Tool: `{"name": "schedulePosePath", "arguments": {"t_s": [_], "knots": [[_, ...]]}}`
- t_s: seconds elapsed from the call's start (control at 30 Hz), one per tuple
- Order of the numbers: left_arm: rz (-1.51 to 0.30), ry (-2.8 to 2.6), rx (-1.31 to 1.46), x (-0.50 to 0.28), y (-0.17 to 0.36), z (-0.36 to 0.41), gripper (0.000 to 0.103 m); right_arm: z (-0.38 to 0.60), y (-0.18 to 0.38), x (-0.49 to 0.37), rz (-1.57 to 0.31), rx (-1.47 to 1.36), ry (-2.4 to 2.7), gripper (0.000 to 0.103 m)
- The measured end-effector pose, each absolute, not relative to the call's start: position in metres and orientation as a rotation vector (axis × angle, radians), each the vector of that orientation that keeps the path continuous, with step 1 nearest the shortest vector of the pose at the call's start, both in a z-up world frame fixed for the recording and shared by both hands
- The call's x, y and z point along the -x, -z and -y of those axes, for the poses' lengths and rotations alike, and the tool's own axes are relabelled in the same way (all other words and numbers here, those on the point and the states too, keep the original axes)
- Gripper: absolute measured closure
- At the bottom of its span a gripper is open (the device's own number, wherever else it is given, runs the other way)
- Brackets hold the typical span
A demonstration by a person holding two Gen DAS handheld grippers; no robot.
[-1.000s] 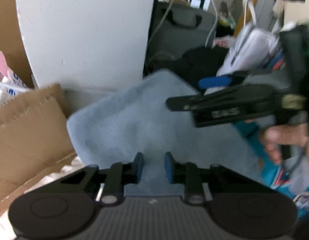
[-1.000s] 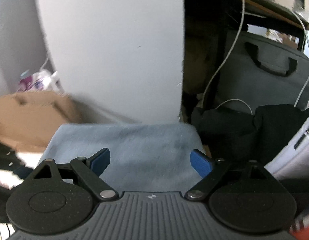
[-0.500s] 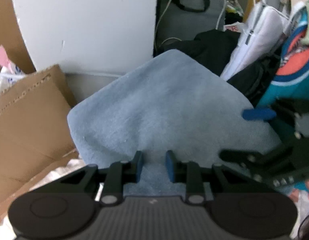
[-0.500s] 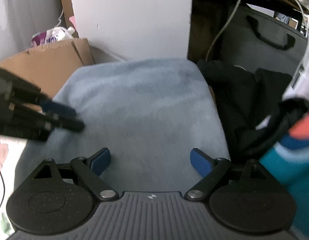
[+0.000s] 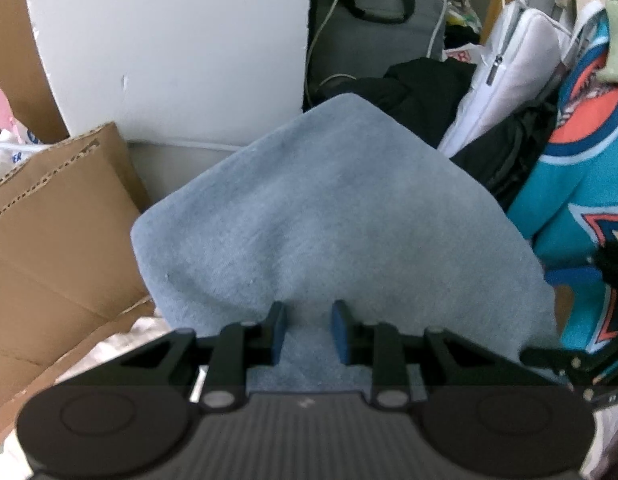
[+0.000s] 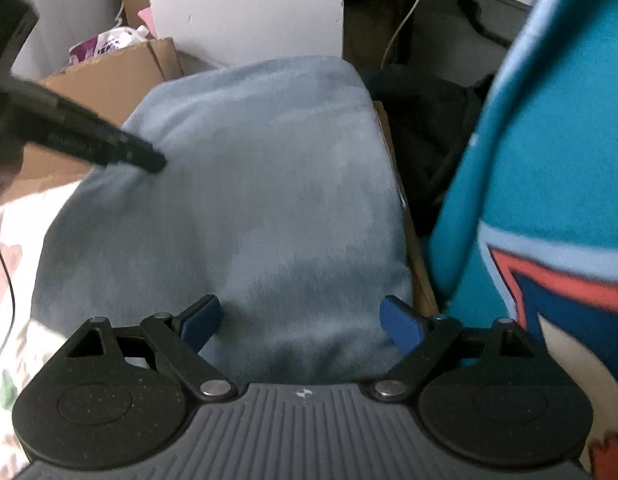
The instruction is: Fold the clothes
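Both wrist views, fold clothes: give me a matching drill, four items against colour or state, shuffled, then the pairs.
Items:
1. folded garment
2. jersey
3. left gripper
4. right gripper

Descriptions:
A. teal with orange and white trim
B. jaws wide apart, nothing gripped between the pads
C. light blue, soft, lying in a neat stack
D. jaws narrow, a ridge of blue cloth bunched between the pads

Pairs: 1-C, 2-A, 3-D, 4-B
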State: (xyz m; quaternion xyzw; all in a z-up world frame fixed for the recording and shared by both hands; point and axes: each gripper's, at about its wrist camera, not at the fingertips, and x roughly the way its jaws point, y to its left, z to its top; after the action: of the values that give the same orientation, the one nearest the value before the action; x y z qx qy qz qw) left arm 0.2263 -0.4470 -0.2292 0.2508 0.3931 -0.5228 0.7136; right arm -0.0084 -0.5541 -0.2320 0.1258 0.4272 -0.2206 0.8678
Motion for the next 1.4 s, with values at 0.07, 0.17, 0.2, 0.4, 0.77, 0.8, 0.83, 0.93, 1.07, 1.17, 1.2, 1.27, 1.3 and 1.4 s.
{"name": "schedulePosePath", "arguments": {"t_s": [0.07, 0.17, 0.2, 0.4, 0.77, 0.8, 0.83, 0.93, 1.07, 1.17, 1.2, 1.27, 1.3, 1.4], "knots": [[-0.882, 1.157, -0.540, -0.229, 0.229, 0.446, 0.074, 0.553, 0.231, 0.014, -0.910, -0.280, 0.461, 0.018], [-0.897, 1.165, -0.529, -0.226, 0.220, 0.443, 0.076, 0.548, 0.226, 0.020, -0.905, -0.299, 0.458, 0.026], [-0.909, 1.167, -0.519, -0.227, 0.214, 0.440, 0.078, 0.546, 0.223, 0.021, -0.897, -0.296, 0.459, 0.028], [-0.914, 1.210, -0.466, -0.209, 0.190, 0.412, 0.084, 0.530, 0.212, 0.018, -0.828, -0.277, 0.431, 0.028], [-0.977, 1.183, -0.518, -0.195, 0.231, 0.406, 0.085, 0.519, 0.229, -0.015, -0.796, -0.315, 0.391, 0.028], [-0.979, 1.180, -0.520, -0.196, 0.235, 0.407, 0.085, 0.519, 0.233, -0.018, -0.800, -0.317, 0.395, 0.027], [-0.973, 1.178, -0.533, -0.195, 0.238, 0.407, 0.085, 0.519, 0.236, -0.021, -0.804, -0.321, 0.397, 0.027], [-0.965, 1.177, -0.551, -0.194, 0.244, 0.406, 0.085, 0.518, 0.244, -0.028, -0.815, -0.324, 0.401, 0.022], [-0.988, 1.164, -0.540, -0.196, 0.241, 0.405, 0.085, 0.510, 0.250, -0.033, -0.836, -0.278, 0.395, 0.016], [-0.977, 1.163, -0.527, -0.195, 0.225, 0.406, 0.086, 0.511, 0.241, -0.029, -0.810, -0.291, 0.404, 0.018], [-0.950, 1.167, -0.529, -0.195, 0.219, 0.407, 0.086, 0.513, 0.237, -0.027, -0.791, -0.300, 0.408, 0.019], [-0.890, 1.154, -0.551, -0.197, 0.210, 0.412, 0.085, 0.518, 0.232, -0.024, -0.763, -0.304, 0.420, 0.021], [-0.876, 1.141, -0.563, -0.200, 0.208, 0.415, 0.085, 0.520, 0.231, -0.024, -0.756, -0.301, 0.428, 0.021], [-0.884, 1.130, -0.545, -0.212, 0.208, 0.425, 0.084, 0.524, 0.233, -0.026, -0.752, -0.303, 0.451, 0.021]]}}
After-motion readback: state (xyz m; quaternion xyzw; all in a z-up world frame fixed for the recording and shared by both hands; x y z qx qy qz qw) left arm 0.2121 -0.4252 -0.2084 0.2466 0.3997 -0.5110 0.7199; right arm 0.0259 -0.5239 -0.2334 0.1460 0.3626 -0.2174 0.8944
